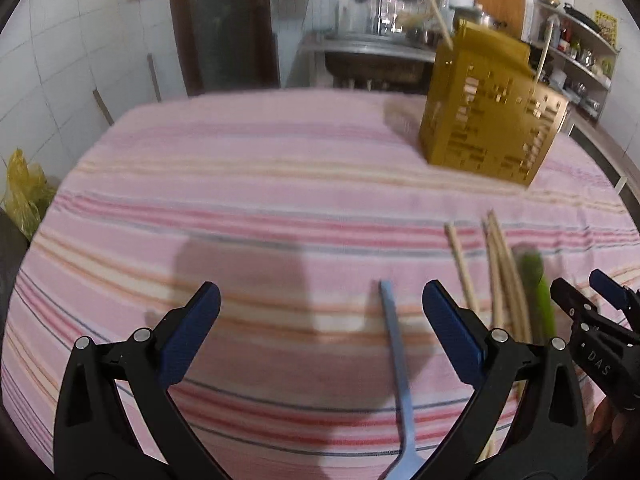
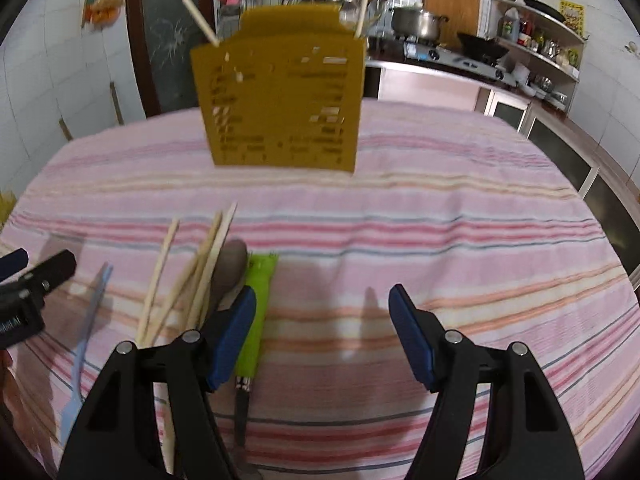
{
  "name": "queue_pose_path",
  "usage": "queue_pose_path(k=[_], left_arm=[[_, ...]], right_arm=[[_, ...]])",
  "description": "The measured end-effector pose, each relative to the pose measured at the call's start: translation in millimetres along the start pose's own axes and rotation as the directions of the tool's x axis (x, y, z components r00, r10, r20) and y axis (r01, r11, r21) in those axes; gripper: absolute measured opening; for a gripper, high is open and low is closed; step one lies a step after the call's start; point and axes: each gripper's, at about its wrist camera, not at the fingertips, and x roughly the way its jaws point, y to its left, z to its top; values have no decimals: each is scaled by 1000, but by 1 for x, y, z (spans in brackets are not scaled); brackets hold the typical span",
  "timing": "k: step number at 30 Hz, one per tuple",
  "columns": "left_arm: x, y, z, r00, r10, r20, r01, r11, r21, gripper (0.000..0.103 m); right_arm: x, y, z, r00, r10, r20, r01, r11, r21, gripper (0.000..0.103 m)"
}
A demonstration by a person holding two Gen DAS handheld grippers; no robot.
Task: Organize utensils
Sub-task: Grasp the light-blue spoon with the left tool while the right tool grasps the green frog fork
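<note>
A yellow perforated utensil holder (image 1: 488,120) stands at the table's far side, also in the right wrist view (image 2: 280,100), with two chopsticks (image 2: 200,20) sticking out. Loose wooden chopsticks (image 1: 500,272) (image 2: 192,280), a green-handled knife (image 1: 540,292) (image 2: 256,312), a dark spoon (image 2: 230,272) and a light blue fork (image 1: 398,368) (image 2: 86,340) lie on the striped cloth. My left gripper (image 1: 320,300) is open above the fork's handle. My right gripper (image 2: 322,304) is open and empty, its left finger over the knife handle; it also shows in the left wrist view (image 1: 588,292).
The table carries a pink striped cloth (image 1: 260,200). Behind it are a sink counter (image 1: 372,48), a stove with a pot (image 2: 416,24) and shelves (image 2: 540,40) on the right. A yellow bag (image 1: 24,192) sits at the left.
</note>
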Motion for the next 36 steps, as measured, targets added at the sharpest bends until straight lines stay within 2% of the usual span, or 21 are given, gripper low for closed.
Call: queue_pose_path(k=[8, 12, 17, 21, 26, 36], left_arm=[[13, -7, -12, 999, -7, -50, 7, 1000, 4, 98], [18, -12, -14, 998, -13, -63, 15, 1000, 22, 97], [19, -12, -15, 997, -27, -70, 28, 999, 16, 89], [15, -14, -17, 997, -43, -66, 44, 999, 21, 66], [10, -18, -19, 996, -56, -75, 59, 998, 38, 50], [17, -36, -10, 991, -63, -115, 74, 993, 95, 11]], right_arm=[[1, 16, -5, 1000, 0, -27, -1, 999, -36, 65], [8, 22, -4, 999, 14, -52, -16, 999, -39, 44], [15, 23, 2, 998, 31, -63, -33, 999, -35, 32], [15, 18, 2, 997, 55, -59, -56, 998, -22, 19], [12, 10, -1, 996, 67, -56, -67, 998, 3, 19], [18, 12, 9, 995, 48, -87, -47, 999, 13, 18]])
